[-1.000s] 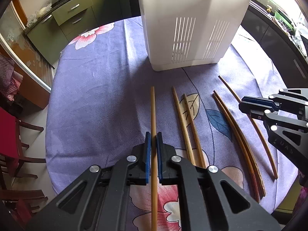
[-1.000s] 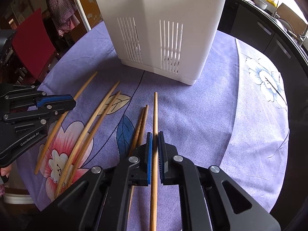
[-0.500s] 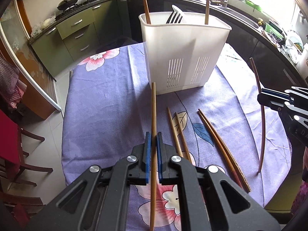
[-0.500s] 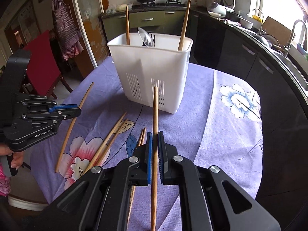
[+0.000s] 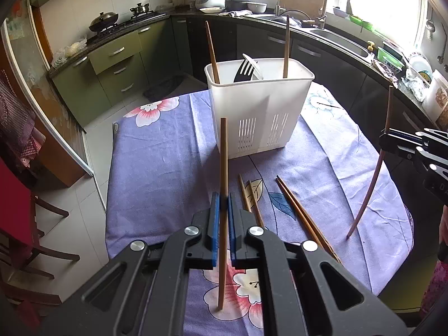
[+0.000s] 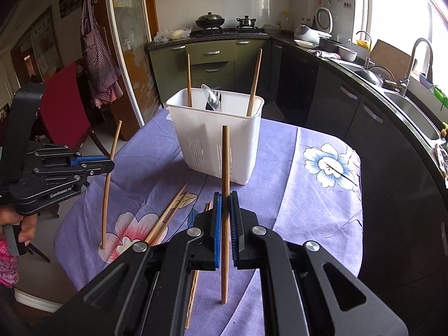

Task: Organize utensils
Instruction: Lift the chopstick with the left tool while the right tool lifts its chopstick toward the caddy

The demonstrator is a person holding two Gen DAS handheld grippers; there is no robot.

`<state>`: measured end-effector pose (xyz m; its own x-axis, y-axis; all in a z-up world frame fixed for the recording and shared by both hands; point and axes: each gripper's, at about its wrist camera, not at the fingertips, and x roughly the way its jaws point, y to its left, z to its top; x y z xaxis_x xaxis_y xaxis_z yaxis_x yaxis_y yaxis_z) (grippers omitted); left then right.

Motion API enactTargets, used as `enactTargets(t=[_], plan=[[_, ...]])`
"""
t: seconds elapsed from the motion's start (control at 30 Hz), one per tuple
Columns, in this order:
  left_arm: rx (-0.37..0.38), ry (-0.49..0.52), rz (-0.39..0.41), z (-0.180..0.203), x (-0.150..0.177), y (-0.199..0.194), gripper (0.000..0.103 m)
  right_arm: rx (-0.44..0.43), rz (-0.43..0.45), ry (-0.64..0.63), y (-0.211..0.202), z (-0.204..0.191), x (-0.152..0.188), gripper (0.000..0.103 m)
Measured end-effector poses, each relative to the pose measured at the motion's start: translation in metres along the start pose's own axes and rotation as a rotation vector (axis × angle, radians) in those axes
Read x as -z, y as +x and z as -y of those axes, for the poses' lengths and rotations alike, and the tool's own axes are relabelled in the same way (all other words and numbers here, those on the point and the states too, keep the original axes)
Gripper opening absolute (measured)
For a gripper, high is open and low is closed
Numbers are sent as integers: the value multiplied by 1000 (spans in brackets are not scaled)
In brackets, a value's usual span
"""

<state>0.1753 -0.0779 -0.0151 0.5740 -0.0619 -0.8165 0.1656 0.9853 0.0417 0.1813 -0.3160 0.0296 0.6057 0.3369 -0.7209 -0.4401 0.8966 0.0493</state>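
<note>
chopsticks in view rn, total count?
8: two upright in the white holder at and, one in the left gripper, one in the right gripper, four on the tablecloth. More may hide inside the holder.

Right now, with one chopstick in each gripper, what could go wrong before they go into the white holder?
1. The left gripper pinches its chopstick at one narrow spot; the stick may pivot or slip.
2. The right gripper holds its chopstick the same way.
3. The white holder already carries two chopsticks and a fork; an incoming tip may strike them or the rim, perhaps tipping it.
</note>
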Motion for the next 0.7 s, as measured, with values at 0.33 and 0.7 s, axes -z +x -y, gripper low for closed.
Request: enactTargets(t=[0.33, 0.7], plan=[[5, 5, 39, 6, -11, -14, 6, 1, 37, 5, -16, 1, -14, 7], [18, -6, 83, 4, -38, -28, 6, -20, 81, 21, -29, 5, -49, 7]])
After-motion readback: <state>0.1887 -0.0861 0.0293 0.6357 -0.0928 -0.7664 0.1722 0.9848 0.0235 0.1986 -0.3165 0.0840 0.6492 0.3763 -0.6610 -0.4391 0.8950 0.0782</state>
